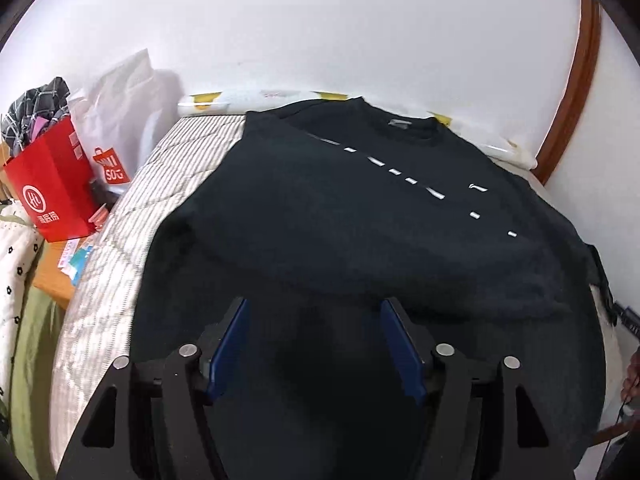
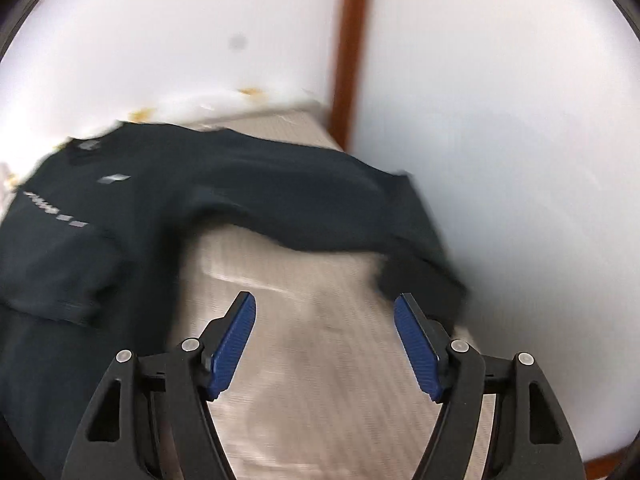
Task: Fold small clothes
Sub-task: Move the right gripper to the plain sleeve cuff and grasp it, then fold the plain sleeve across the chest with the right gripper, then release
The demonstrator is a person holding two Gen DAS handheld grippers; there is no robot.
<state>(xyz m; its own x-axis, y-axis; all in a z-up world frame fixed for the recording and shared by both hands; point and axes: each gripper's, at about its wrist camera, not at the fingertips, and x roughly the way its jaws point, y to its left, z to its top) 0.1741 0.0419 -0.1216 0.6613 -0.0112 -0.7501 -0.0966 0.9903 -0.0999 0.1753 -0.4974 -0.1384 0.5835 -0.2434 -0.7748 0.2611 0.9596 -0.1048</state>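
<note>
While the black t-shirt [image 1: 360,220] lies spread across the striped mattress [image 1: 120,240], both claws hang over it with nothing in them.

Left gripper [image 1: 314,308] sits above the shirt's near hem, blue pads wide apart, dark fabric showing between but not pinched. Right gripper [image 2: 325,300] is just as open, over bare mattress [image 2: 320,360], with one sleeve [image 2: 420,264] draped off the bed edge right by its right finger. That view's pretty blurry. Red shopping bag [image 1: 56,192] and a white one [image 1: 120,120] sit off by the wall.
</note>
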